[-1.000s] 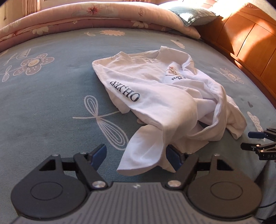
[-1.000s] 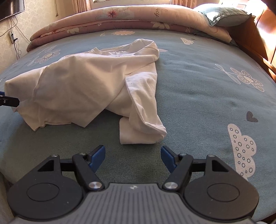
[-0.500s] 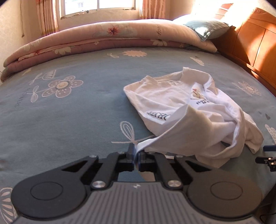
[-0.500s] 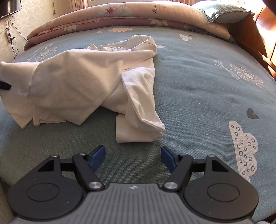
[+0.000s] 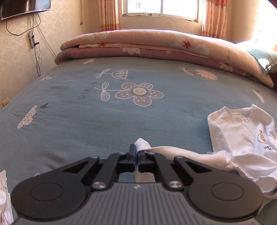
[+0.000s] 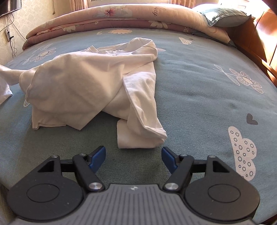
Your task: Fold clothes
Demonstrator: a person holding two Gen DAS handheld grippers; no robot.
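A crumpled white long-sleeved shirt (image 6: 90,81) lies on the blue flowered bed sheet (image 6: 199,90). In the left wrist view the shirt (image 5: 242,138) lies at the right, printed chest up. My left gripper (image 5: 137,154) is shut on a sleeve end of the shirt (image 5: 143,144) and holds it stretched out to the left over the sheet (image 5: 86,121). My right gripper (image 6: 133,155) is open and empty, just short of the other sleeve's cuff (image 6: 138,136), which lies flat between its blue pads.
A folded pink quilt (image 5: 155,45) lies along the far edge of the bed, with a pillow (image 6: 223,15) at the right. A wooden headboard (image 6: 264,38) stands at the right. More white cloth (image 5: 4,195) shows at the near left edge.
My left gripper shut on the sleeve end and pulled it away to the left, stretching the sleeve out. The right gripper stayed open near the other cuff.
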